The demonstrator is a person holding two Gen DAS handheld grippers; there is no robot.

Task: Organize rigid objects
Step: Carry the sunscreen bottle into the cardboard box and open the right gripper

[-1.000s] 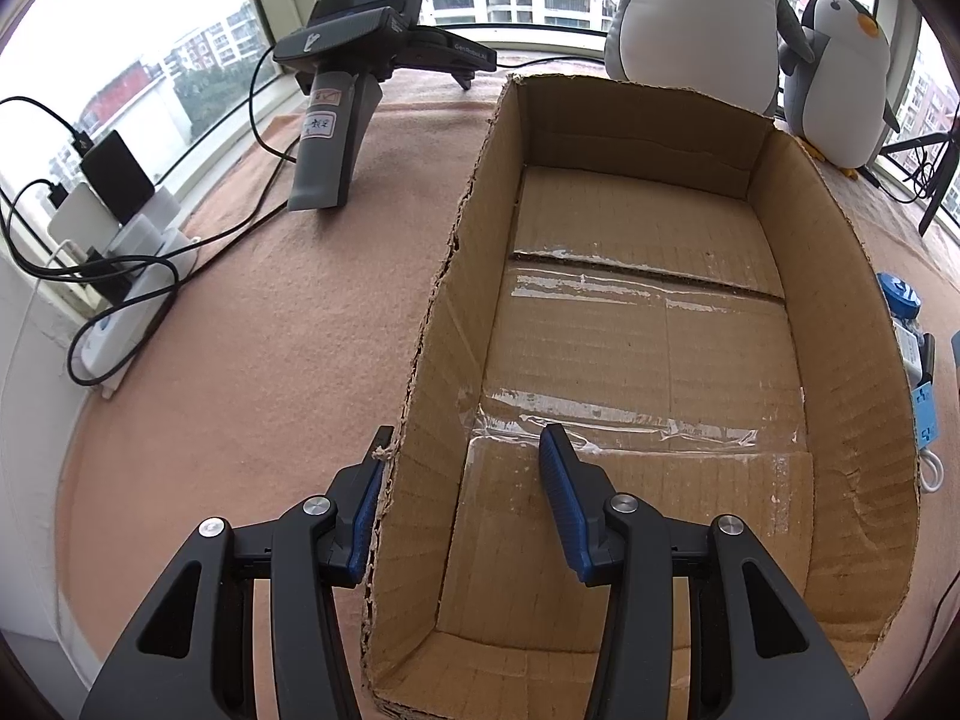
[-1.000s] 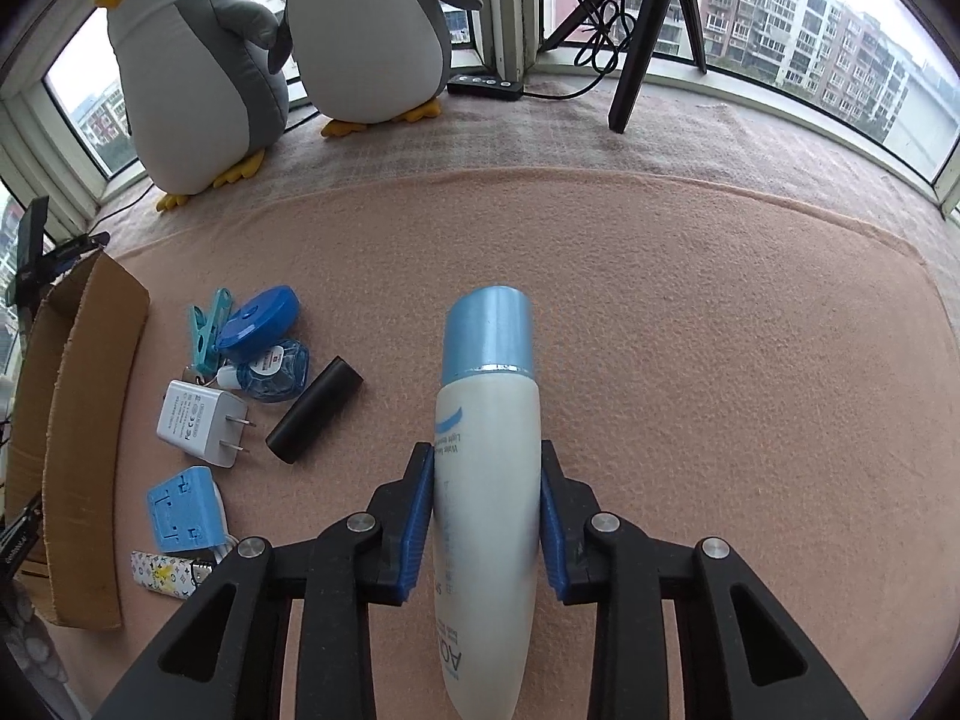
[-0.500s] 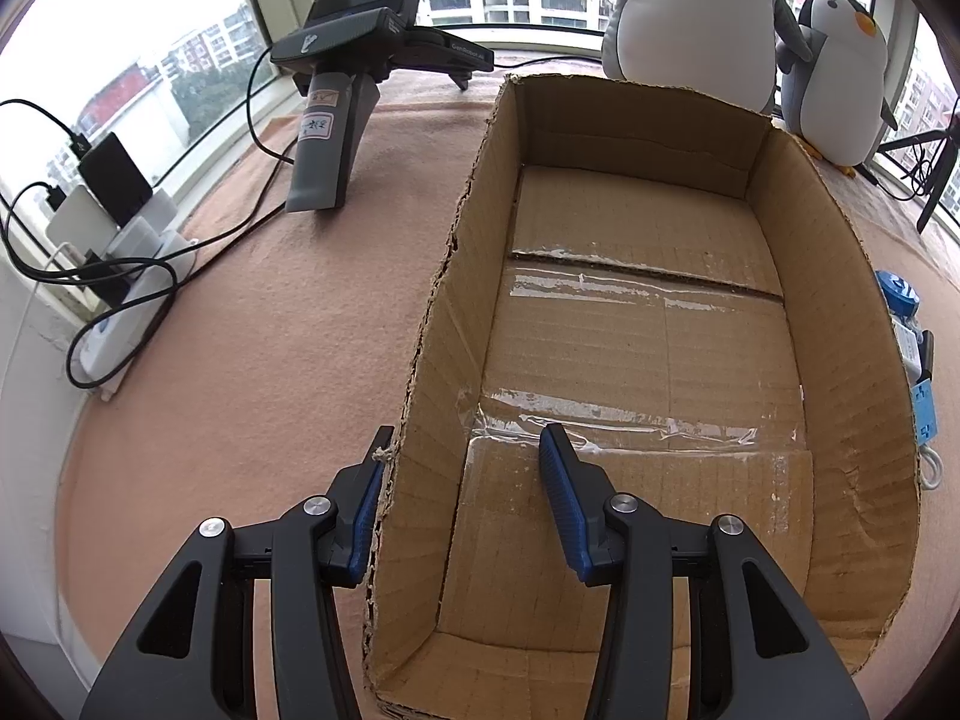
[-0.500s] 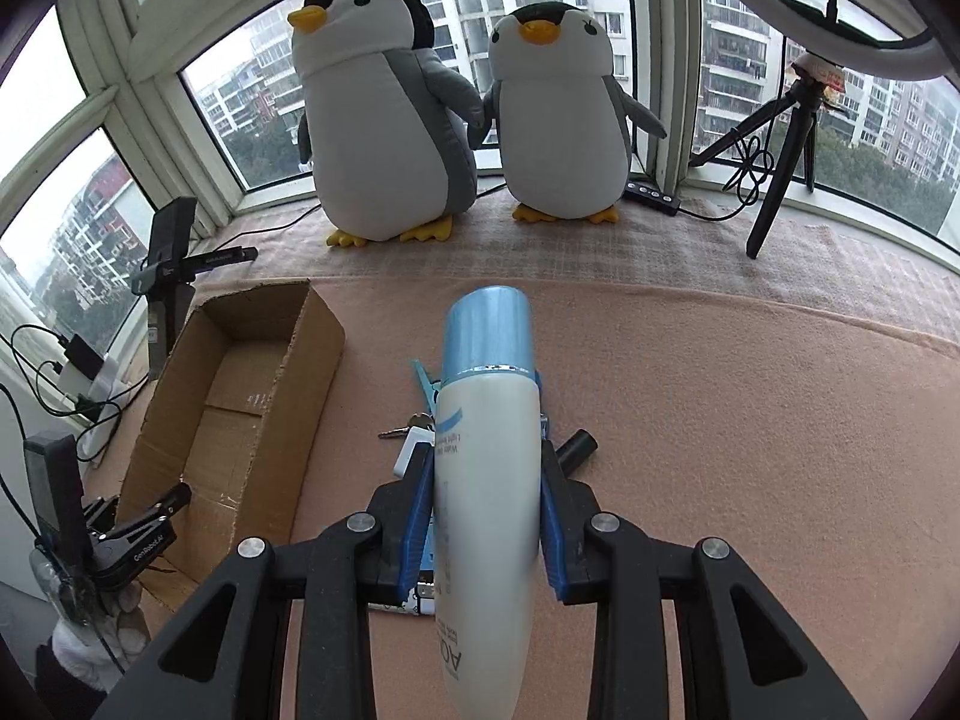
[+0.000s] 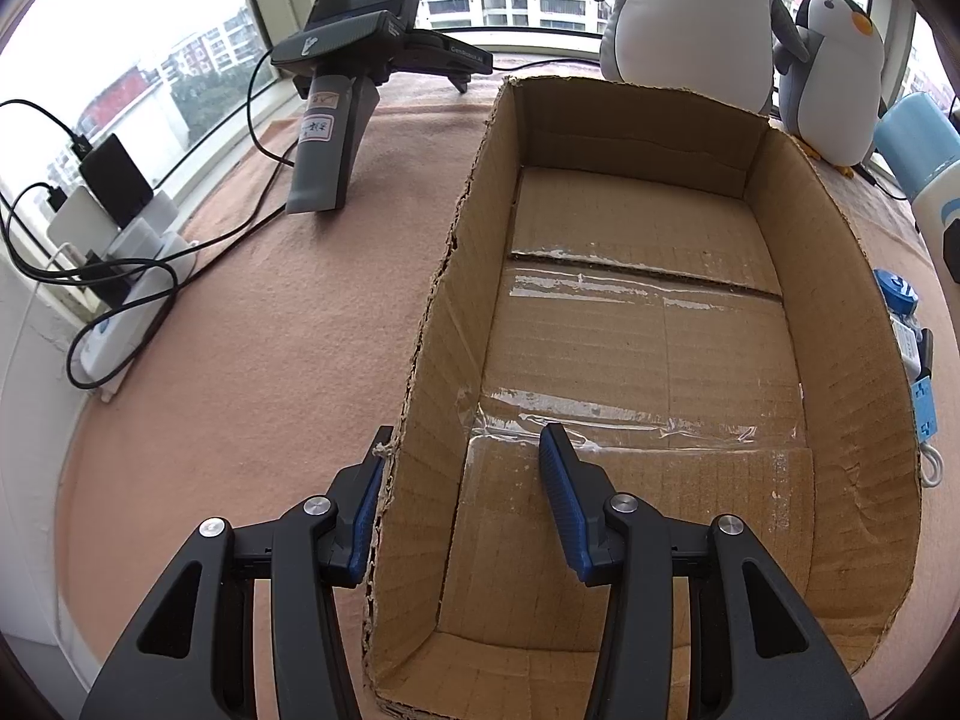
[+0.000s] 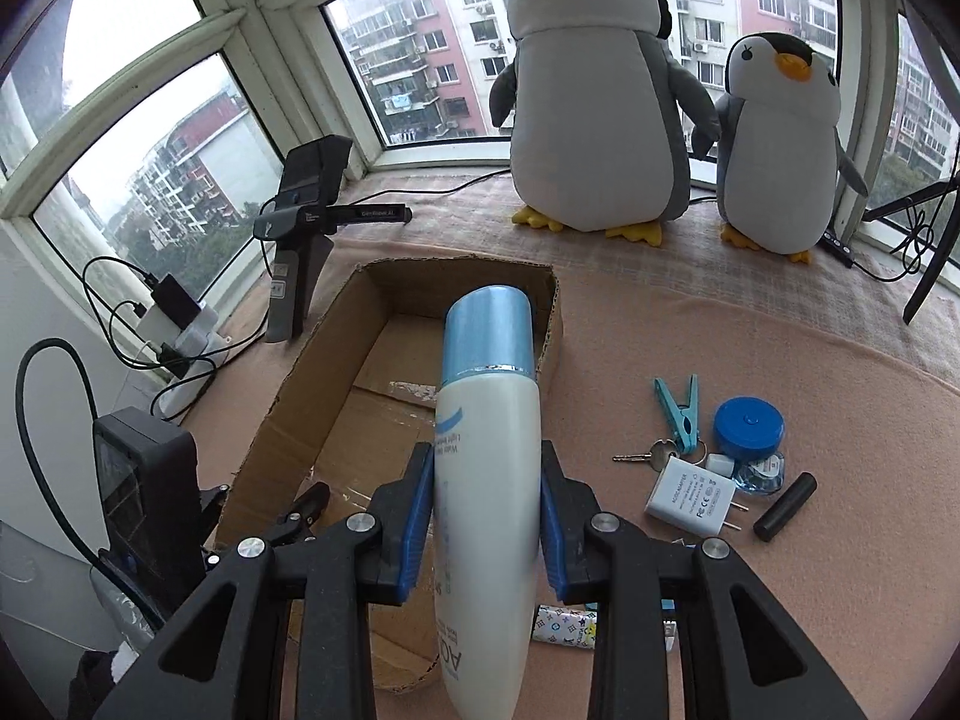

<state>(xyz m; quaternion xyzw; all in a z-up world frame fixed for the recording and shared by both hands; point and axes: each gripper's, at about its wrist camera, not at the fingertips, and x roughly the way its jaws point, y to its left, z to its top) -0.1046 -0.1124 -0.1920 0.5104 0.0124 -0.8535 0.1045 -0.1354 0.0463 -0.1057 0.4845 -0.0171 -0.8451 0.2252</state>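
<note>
An open cardboard box lies empty on the pink cloth. My left gripper is open and straddles the box's left wall, one finger outside and one inside. My right gripper is shut on a white bottle with a light blue cap, held above the near right part of the box, cap pointing toward the penguins. The bottle's cap shows at the right edge of the left wrist view. Right of the box lie a teal peg, a blue round case, a white charger and a black cylinder.
Two plush penguins stand at the window behind the box. A spare grey gripper on a stand and a power strip with chargers and cables sit left of the box. A tripod leg is at far right.
My right gripper has swung left with the bottle, from over the small items to above the box, and the bottle now appears in the left wrist view. The left gripper has stayed put.
</note>
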